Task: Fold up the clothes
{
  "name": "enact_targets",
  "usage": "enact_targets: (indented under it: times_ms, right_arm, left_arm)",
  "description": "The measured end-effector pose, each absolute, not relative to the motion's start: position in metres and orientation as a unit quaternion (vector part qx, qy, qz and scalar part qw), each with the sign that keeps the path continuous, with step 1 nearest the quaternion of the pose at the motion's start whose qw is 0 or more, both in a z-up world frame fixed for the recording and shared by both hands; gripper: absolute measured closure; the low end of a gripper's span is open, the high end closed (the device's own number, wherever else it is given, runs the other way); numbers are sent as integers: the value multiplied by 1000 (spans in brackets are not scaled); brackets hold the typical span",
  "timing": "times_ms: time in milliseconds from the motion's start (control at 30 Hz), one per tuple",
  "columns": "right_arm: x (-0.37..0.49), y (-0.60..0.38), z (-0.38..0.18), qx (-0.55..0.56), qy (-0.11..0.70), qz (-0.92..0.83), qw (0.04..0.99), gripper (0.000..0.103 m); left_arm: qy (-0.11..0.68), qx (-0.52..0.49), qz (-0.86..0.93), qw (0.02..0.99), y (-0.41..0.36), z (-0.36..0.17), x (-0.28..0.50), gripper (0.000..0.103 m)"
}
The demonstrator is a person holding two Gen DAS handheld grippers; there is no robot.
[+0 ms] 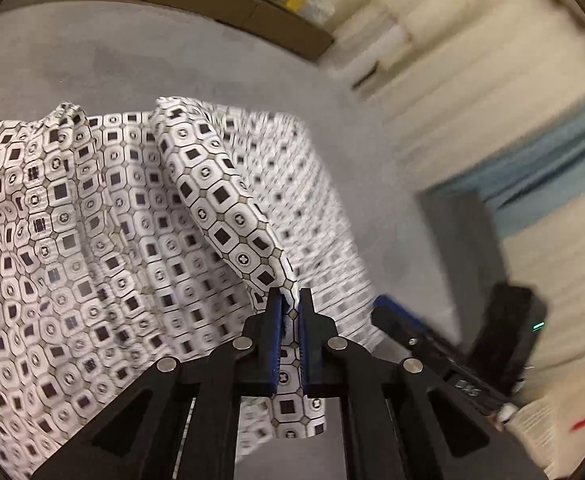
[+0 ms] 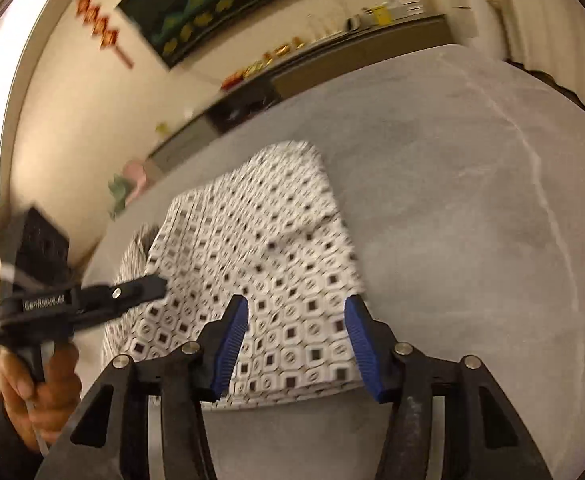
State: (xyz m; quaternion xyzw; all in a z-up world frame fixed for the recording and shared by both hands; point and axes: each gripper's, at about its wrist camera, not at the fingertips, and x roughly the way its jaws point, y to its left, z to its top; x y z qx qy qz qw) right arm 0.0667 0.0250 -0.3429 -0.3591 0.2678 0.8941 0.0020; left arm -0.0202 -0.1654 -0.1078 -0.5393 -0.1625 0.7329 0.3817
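Observation:
A white garment (image 1: 104, 216) printed with black squares and rings lies on a grey surface (image 1: 172, 68). My left gripper (image 1: 291, 300) is shut on a raised fold of this garment, which hangs in a long ridge from the blue pads (image 1: 276, 320). In the right wrist view the same garment (image 2: 260, 256) spreads flat, partly folded. My right gripper (image 2: 296, 312) hovers open just above its near edge, blue fingertips (image 2: 234, 340) wide apart with nothing between them. The left gripper (image 2: 148, 286) reaches in from the left, held by a hand (image 2: 40, 400), its tip at the cloth's left edge.
The grey surface (image 2: 472, 240) extends far to the right with a pale seam line (image 2: 548, 208). A low shelf (image 2: 332, 56) with small items runs along the wall behind. A dark box (image 1: 508, 332) sits at the right of the left wrist view.

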Motion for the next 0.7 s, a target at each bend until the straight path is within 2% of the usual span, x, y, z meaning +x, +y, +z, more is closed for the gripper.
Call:
enact_targets:
  times_ms: [67, 167, 233, 333, 400, 500, 533, 600, 633, 667, 700]
  right_arm:
    - [65, 31, -339, -359, 262, 896, 12, 49]
    - [59, 24, -334, -368, 242, 898, -3, 48]
    - [54, 11, -323, -372, 206, 905, -7, 43]
    - [44, -3, -299, -371, 158, 915, -3, 43]
    - [35, 4, -285, -370, 153, 916, 9, 41]
    - [34, 10, -271, -377, 163, 911, 23, 40]
    - [32, 6, -265, -381, 162, 910, 21, 40]
    - [32, -1, -254, -390, 149, 909, 16, 40]
    - [34, -4, -248, -395, 136, 908, 14, 41]
    - [38, 0, -242, -400, 118, 908, 34, 46]
    - [43, 4, -236, -404, 99, 908, 57, 84]
  left_arm:
    - [-198, -560, 720, 358, -175, -122, -22, 98]
    - [-212, -593, 712, 312, -190, -151, -21, 98]
    - [-235, -594, 702, 314, -196, -158, -21, 98]
    - [-244, -592, 701, 315, -197, -160, -19, 97]
    - [-208, -581, 722, 311, -192, -152, -14, 75]
    - [-123, -551, 765, 312, -186, -129, 4, 60]
    - [-98, -543, 773, 313, -183, -124, 9, 59]
    - [-64, -540, 780, 311, -176, -126, 14, 62]
    - [-51, -538, 783, 307, -173, -127, 15, 74]
    - [-53, -545, 779, 306, -170, -129, 13, 97]
    - [-76, -551, 771, 311, -171, -130, 10, 98]
